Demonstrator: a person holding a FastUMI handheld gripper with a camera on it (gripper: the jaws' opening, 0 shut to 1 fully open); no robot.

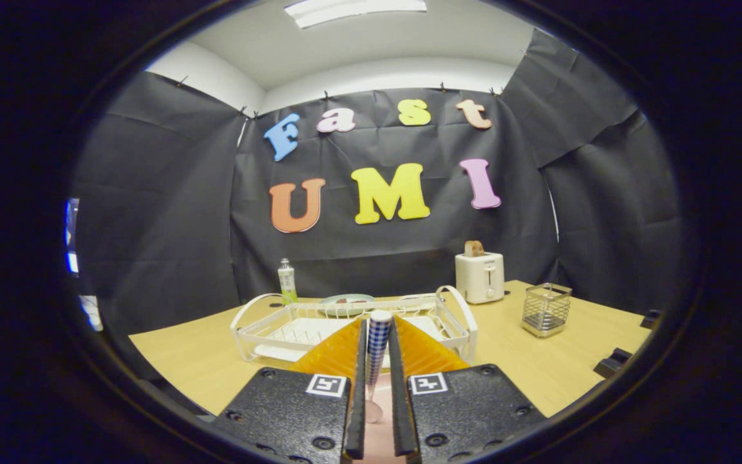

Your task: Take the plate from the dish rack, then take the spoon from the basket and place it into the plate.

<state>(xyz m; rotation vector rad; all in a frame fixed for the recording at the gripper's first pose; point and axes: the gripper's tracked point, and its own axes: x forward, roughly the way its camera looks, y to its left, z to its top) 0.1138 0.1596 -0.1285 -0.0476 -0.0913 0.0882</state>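
Gripper at bottom centre clamped on a spoon with checked handle upright between its fingers, white dish rack just beyond, plate behind it, toaster and wire basket at centre right, bottle behind the rack.

My fingers hide most of the spoon; just its checked handle pokes up between them. They also cover the front of the dish rack. The plate behind the rack is partly hidden by its wires.
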